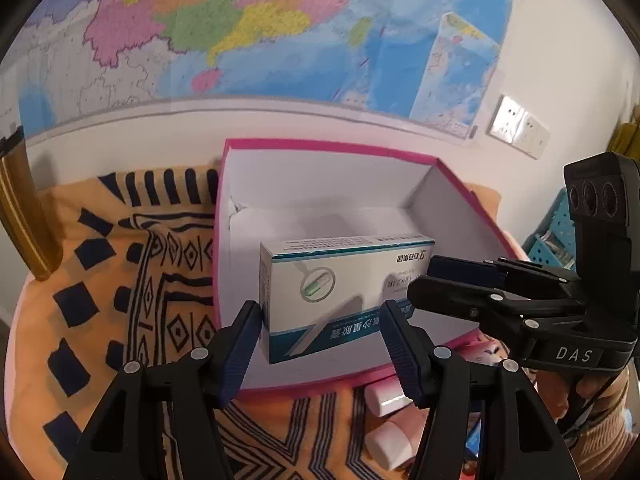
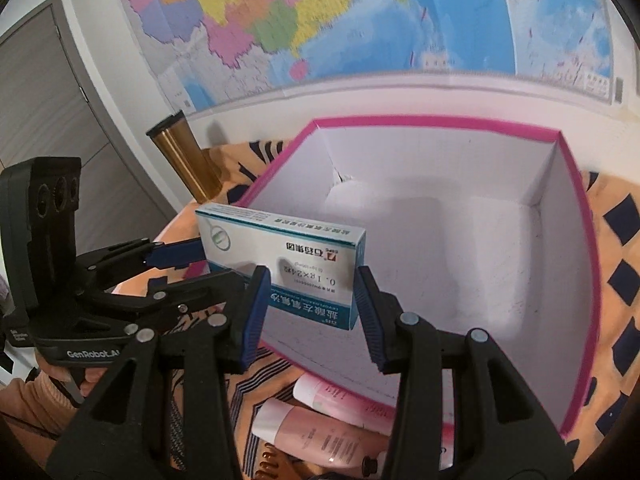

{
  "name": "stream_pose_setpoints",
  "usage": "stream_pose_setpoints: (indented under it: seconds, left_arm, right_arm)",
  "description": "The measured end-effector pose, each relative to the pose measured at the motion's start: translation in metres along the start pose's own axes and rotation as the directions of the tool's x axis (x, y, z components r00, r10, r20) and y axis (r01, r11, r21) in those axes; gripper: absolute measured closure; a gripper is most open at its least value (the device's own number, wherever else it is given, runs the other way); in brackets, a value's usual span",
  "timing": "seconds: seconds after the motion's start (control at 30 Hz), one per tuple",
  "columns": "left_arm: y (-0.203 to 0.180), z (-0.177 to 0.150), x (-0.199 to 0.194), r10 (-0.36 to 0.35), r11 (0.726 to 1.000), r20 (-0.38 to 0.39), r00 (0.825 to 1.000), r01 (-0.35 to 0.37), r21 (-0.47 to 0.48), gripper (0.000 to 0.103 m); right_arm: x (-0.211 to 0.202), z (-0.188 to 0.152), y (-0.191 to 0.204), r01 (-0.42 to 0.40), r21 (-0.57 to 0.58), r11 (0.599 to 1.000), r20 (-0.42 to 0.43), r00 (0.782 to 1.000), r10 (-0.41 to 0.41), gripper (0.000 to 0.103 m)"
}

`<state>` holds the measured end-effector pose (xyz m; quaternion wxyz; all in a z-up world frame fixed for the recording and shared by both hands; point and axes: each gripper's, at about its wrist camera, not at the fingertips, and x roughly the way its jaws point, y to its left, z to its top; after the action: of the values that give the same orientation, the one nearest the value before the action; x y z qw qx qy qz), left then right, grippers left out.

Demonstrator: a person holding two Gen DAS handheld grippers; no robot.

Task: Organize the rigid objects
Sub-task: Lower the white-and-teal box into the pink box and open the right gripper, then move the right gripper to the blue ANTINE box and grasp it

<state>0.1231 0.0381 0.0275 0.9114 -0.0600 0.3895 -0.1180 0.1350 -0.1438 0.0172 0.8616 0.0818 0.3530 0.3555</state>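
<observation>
**Placing step: medicine carton carried over the open box**

The white and teal cardboard medicine carton (image 2: 280, 268) is held jointly by both claws above the near left part of the pink-rimmed, white-lined open cardboard box (image 2: 440, 124). The right claw (image 2: 310, 312) pinches the carton across its right-hand end, blue pads pressed on both sides. The left claw (image 1: 320, 344) pinches the same carton (image 1: 344, 292) across its left-hand portion; in the right wrist view its blue fingers (image 2: 176, 254) meet the carton's left end. The carton stands on a long edge, print upside down to the cameras, and does not appear to rest on the box floor, though contact cannot be fully ruled out.

The box sits on an orange cloth with dark blue geometric pattern (image 1: 120, 280) covering the tabletop. Its interior holds nothing else that is visible. Pink and white cosmetic tubes (image 2: 320, 436) lie on the cloth just near of the box's near wall, outside it. A gold metallic cylinder (image 2: 188, 160) stands at the far left, well apart from the box.

Judged step: transfer of the carton into the box, release not yet done.

The next move calls for:
1. Lowering the carton until it bears on the box floor, preferably against a wall or corner to leave room for further items.
2. Keeping both claws level with each other so the carton does not twist.
3. Spreading both claws together, then lifting clear of the box walls.
</observation>
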Motion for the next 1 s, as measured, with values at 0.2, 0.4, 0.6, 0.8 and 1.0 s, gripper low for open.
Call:
stream_pose_setpoints:
  seconds: [0.2, 0.4, 0.6, 0.8, 1.0]
  left_arm:
    - [0.001, 0.002, 0.007, 0.024, 1.000, -0.014, 1.000, -0.024, 0.000, 0.041]
    - [0.001, 0.007, 0.011, 0.078, 0.997, -0.010, 0.997, -0.078, 0.002, 0.041]
    - [0.000, 0.005, 0.005, 0.107, 0.994, 0.035, 0.994, -0.107, 0.003, 0.042]
    - [-0.007, -0.005, -0.018, 0.083, 0.996, 0.127, 0.988, -0.087, 0.029, 0.039]
    - [-0.020, -0.024, -0.051, -0.003, 0.999, 0.204, 0.979, -0.008, 0.053, 0.031]
  right_arm:
    - [0.025, 0.002, -0.012, 0.000, 0.031, 1.000, -0.073, 0.997, 0.002, 0.057]
    - [0.042, 0.004, -0.020, 0.013, 0.054, 0.998, -0.117, 0.993, -0.006, 0.057]
    - [0.037, 0.003, -0.022, 0.036, 0.053, 0.998, -0.097, 0.995, -0.030, 0.057]
    - [0.003, -0.005, -0.014, 0.039, 0.009, 0.999, -0.010, 0.999, -0.039, 0.056]
    - [-0.048, -0.024, -0.005, 0.040, -0.036, 0.999, 0.101, 0.994, -0.036, 0.049]
